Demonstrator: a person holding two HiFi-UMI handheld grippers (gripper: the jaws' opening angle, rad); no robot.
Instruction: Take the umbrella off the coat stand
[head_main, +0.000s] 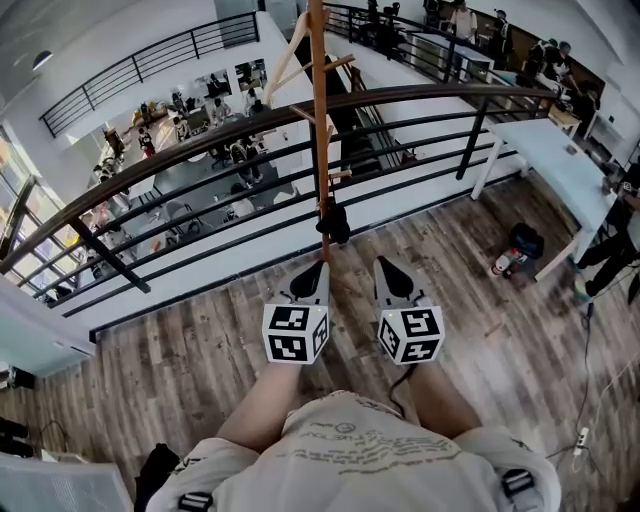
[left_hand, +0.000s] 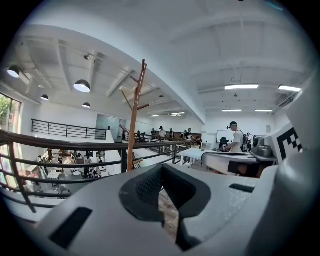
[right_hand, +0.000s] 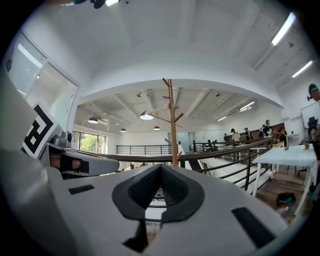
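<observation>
Head view: slim wooden coat stand (head_main: 319, 110), dark furled umbrella (head_main: 336, 224)

**Premises:** open-plan office, mezzanine level.

**Evidence:**
- Dark-railed balustrade (head_main: 474, 135) edging a wood-plank floor (head_main: 200, 340).
- Beneath the balustrade, a lower hall of desks with seated people (head_main: 200, 170).
- On its near side, to the right, a long white table (head_main: 560, 165).
- Farther along it, more people at tables (head_main: 545, 60).
- Above it, dome pendant lamps (left_hand: 82, 86) and ceiling strip lights (left_hand: 241, 86) on a white beamed ceiling.
</observation>
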